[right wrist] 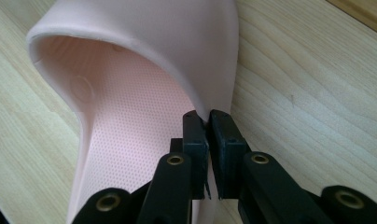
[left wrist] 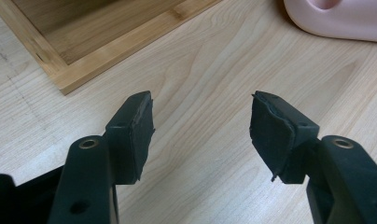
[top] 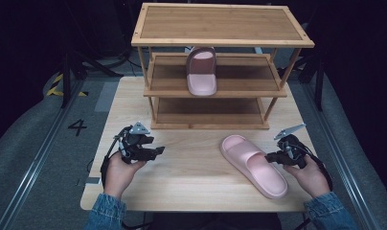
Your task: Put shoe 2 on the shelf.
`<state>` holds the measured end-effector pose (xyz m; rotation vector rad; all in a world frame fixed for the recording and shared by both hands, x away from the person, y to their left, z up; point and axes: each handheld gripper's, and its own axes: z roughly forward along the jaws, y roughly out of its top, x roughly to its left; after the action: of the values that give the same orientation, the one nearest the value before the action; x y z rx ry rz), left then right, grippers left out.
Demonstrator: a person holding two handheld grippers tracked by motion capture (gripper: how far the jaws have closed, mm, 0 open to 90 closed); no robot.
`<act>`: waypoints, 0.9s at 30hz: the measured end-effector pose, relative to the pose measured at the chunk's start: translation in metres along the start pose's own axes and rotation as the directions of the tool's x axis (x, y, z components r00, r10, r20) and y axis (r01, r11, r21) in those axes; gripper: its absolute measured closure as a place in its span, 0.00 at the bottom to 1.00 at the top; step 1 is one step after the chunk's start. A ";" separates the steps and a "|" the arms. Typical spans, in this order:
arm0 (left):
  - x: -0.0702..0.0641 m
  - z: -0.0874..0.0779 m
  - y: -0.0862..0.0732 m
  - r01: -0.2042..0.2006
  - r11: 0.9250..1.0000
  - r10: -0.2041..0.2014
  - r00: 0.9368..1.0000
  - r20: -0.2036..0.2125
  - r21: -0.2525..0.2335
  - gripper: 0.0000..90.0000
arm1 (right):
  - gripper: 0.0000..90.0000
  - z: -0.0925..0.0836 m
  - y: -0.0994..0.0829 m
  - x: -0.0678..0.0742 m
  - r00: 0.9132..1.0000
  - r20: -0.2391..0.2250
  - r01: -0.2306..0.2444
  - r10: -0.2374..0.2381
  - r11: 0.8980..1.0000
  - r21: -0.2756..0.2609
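We are risking a slip here: the right gripper (top: 270,156) is pinching only the thin edge of the strap on the pink slipper (top: 253,165), where the strap meets the side of the sole. The strap looks soft, so in our judgement it may fold or pull out from between the fingers (right wrist: 194,140) once the slipper's weight is hanging from it. The slipper could also swing and knock the wooden shoe rack (top: 208,91) on the way up, or nudge the second slipper (top: 201,71) already sitting on the middle shelf.

In the right gripper view the fingers are nearly closed, with the strap's edge pressed between them. The slipper itself is lying flat on the bench (top: 191,167), right of centre and in front of the rack. The left gripper (top: 155,152) is hovering over bare bench to the left, its fingers (left wrist: 135,126) standing wide apart and holding nothing.
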<state>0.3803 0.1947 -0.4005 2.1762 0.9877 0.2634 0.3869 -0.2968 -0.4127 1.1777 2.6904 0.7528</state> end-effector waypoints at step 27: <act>0.003 -0.003 -0.002 0.025 1.000 -0.025 1.000 -0.001 -0.007 0.44 | 0.95 -0.075 0.006 0.007 0.996 -0.071 -0.072 0.056 0.966 -0.247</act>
<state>0.3797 0.1992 -0.4005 2.1555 1.0129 0.2560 0.3645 -0.3185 -0.3438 1.2000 2.5205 1.1181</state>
